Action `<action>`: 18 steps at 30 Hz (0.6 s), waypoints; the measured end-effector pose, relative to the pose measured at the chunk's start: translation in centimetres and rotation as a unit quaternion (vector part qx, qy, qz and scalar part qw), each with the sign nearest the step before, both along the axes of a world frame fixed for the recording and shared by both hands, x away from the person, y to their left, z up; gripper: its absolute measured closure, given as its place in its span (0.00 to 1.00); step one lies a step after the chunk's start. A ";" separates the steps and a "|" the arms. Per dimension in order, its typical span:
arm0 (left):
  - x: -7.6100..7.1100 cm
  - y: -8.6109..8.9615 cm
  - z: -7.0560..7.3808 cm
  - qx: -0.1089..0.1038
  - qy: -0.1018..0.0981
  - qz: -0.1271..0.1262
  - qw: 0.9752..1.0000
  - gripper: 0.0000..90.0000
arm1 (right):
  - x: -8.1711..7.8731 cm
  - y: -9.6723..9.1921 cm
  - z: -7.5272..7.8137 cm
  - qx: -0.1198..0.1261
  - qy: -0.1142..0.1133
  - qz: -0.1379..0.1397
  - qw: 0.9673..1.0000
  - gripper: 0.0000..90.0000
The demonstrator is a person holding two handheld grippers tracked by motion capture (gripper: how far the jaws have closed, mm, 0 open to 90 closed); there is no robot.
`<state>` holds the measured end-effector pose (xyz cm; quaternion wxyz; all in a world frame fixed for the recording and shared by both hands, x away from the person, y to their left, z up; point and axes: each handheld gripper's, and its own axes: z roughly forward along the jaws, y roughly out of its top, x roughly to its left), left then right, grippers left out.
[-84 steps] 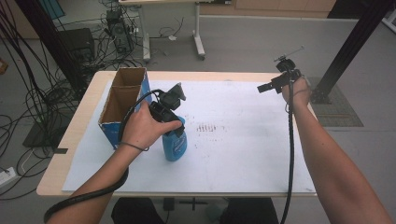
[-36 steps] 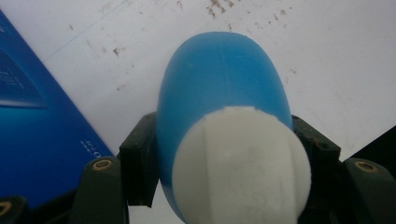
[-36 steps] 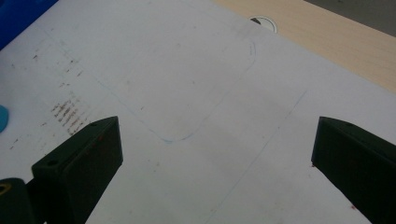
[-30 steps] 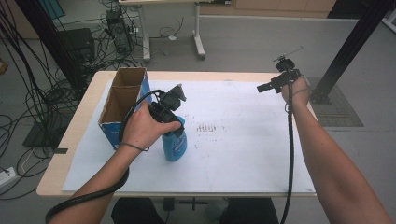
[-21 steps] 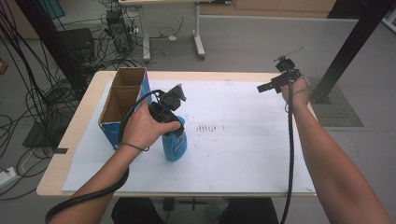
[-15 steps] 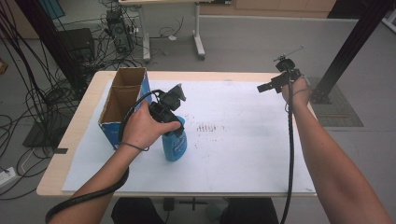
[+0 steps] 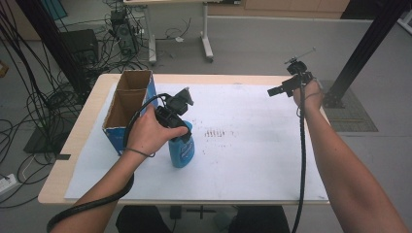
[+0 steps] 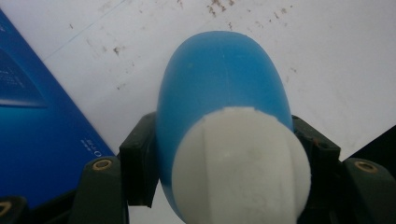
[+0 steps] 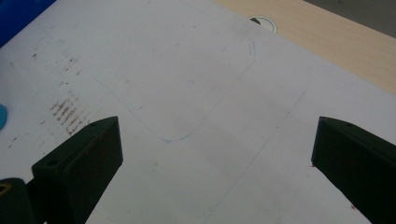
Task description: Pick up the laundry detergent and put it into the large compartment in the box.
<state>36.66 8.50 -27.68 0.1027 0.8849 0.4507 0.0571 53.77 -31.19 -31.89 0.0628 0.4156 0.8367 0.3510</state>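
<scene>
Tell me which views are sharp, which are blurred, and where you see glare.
High view: even light, fairly sharp, no strong glare on the white sheet. Left gripper view: the blue bottle and its white cap sit soft, too close. Right gripper view: the sheet sharp, the right tool jaws dark.

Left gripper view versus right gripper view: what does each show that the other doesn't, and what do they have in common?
Left gripper view alone: the blue bottle's white cap seen end-on, the black jaws of the left gripper pressed against the bottle's sides, and the blue box close beside it. Right gripper view alone: the right gripper with its jaws wide apart and nothing between them, a faint pen outline on the sheet, bare wooden tabletop with a cable grommet. Shared: the white sheet with brownish smudges, plus some blue of the bottle.
</scene>
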 end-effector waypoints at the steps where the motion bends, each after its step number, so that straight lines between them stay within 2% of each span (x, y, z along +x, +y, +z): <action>1: 0.0 0.0 0.0 0.000 0.000 0.000 1.000 0.41 | 0.0 0.0 0.0 0.001 -0.001 0.000 1.000 0.02; 18: -0.1 0.0 0.0 0.000 -0.001 -0.003 1.000 0.41 | -0.1 -0.2 0.0 0.002 0.000 -0.001 1.000 0.02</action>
